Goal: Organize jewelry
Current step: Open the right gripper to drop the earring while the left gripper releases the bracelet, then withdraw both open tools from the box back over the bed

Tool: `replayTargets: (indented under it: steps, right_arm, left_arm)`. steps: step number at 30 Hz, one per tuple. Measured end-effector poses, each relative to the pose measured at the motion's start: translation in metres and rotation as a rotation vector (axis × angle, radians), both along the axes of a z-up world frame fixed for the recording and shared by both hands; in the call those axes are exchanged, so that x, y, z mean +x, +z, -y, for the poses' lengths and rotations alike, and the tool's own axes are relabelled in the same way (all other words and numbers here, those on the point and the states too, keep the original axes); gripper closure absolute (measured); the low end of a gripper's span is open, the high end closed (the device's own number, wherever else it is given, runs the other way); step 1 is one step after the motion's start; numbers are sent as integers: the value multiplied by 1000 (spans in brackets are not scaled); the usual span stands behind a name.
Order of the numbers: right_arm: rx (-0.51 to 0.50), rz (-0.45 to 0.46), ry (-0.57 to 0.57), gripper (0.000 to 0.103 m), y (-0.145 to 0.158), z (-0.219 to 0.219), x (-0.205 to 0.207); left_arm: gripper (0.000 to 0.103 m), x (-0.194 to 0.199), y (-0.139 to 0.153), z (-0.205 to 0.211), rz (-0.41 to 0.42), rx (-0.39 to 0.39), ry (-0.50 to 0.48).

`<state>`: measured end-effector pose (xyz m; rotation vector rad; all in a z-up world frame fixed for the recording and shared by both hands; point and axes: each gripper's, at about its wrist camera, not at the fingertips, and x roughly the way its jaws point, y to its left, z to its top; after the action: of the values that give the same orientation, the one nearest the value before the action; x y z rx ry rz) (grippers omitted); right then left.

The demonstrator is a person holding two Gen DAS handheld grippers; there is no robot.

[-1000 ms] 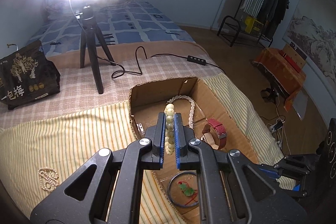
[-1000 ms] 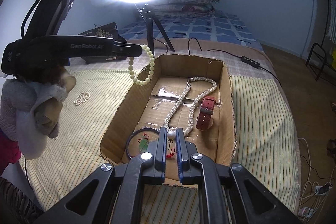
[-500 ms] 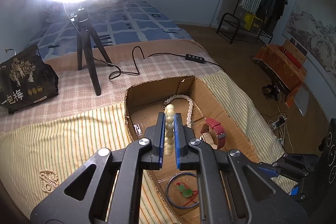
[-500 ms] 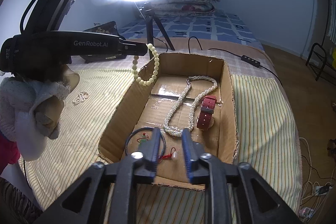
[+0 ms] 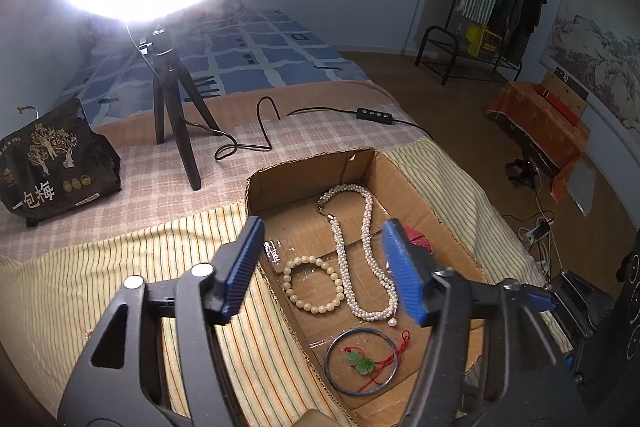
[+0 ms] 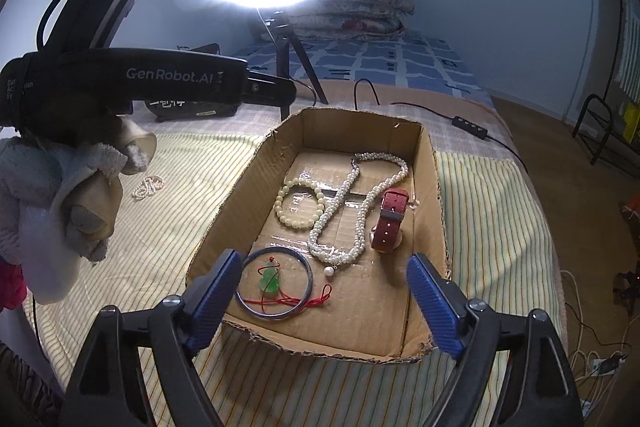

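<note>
A cardboard box [image 6: 432, 187] [image 5: 420, 195] sits on the striped bedcover. In it lie a cream bead bracelet [image 6: 298, 203] [image 5: 312, 285], a white pearl necklace [image 6: 352, 211] [image 5: 368, 255], a red watch strap [image 6: 390, 219], and a blue bangle [image 6: 274, 285] [image 5: 362, 361] with a green pendant on red cord [image 6: 269, 281]. My left gripper [image 5: 324, 267] is open and empty above the box's left side. My right gripper [image 6: 324, 303] is open and empty over the box's near end. A small pearl bracelet [image 6: 148, 186] lies on the cover left of the box.
A ring light on a tripod [image 6: 280, 39] [image 5: 172, 115] stands behind the box, its cable and switch [image 6: 470, 126] trailing right. A dark snack bag [image 5: 52, 163] lies at the back left. The bed edge drops to the floor on the right.
My left gripper has opened and let go of the cream bead bracelet, which now lies in the box. My right gripper has opened wide and released the pearl necklace's pendant end.
</note>
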<state>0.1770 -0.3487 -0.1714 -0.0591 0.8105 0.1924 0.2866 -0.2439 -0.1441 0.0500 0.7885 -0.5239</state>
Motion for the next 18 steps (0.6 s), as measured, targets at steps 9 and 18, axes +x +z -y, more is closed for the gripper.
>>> replayTargets:
  steps: [9,18]
  right_arm:
    - [-16,27,-27,0,8,-4,-5]
    - [-28,27,-46,0,13,-7,-9]
  left_arm:
    - [28,-2,6,-7,-7,-5,24]
    - [27,-11,13,-18,6,-1,38]
